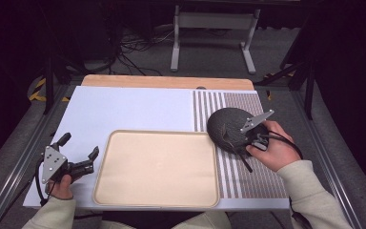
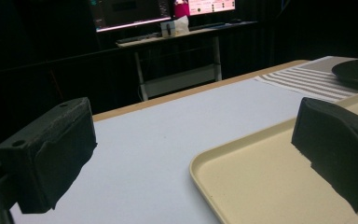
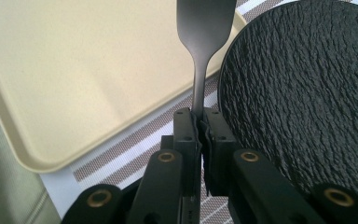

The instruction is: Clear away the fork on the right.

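1. Your right gripper (image 3: 200, 126) is clamped on the thin neck of a dark metal utensil (image 3: 201, 42).
2. The utensil's long axis runs straight out along the jaws; its broad end points over the corner of the beige tray (image 3: 74, 74), just beside the black textured plate (image 3: 307, 93).
3. In the high view your hand and the plate (image 1: 226, 126) hide that broad end; a thin dark rod sticks out toward you.
4. Your left gripper (image 1: 91, 160) hangs open beside the tray's (image 1: 157, 167) left rim, holding nothing.

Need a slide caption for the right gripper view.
Right gripper shut on a dark utensil handle, between beige tray and black textured plate.
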Demonstrator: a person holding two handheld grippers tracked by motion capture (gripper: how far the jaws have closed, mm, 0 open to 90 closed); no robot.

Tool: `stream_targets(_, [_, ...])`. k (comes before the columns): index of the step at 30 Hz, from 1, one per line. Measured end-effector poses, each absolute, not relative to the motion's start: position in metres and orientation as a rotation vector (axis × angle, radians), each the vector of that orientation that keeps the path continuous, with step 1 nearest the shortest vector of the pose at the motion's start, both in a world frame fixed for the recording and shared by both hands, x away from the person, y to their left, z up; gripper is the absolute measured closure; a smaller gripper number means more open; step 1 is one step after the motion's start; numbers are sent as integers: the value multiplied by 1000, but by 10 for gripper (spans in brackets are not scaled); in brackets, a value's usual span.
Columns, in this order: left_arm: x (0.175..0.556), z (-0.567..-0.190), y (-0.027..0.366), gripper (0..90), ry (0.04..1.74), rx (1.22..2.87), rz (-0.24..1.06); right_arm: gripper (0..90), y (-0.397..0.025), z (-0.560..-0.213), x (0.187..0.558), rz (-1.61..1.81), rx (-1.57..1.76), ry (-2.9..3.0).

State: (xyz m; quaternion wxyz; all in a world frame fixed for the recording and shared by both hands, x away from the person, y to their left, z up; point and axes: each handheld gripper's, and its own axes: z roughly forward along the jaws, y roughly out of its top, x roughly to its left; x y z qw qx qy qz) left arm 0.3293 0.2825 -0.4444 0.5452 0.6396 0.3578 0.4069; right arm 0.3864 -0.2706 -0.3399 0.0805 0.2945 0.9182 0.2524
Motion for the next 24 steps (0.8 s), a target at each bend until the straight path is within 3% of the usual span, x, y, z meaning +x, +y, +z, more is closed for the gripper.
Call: stream_targets(24, [330,-445,283,4,850,1518,965,850,-227,-330,388,823,1119,2698])
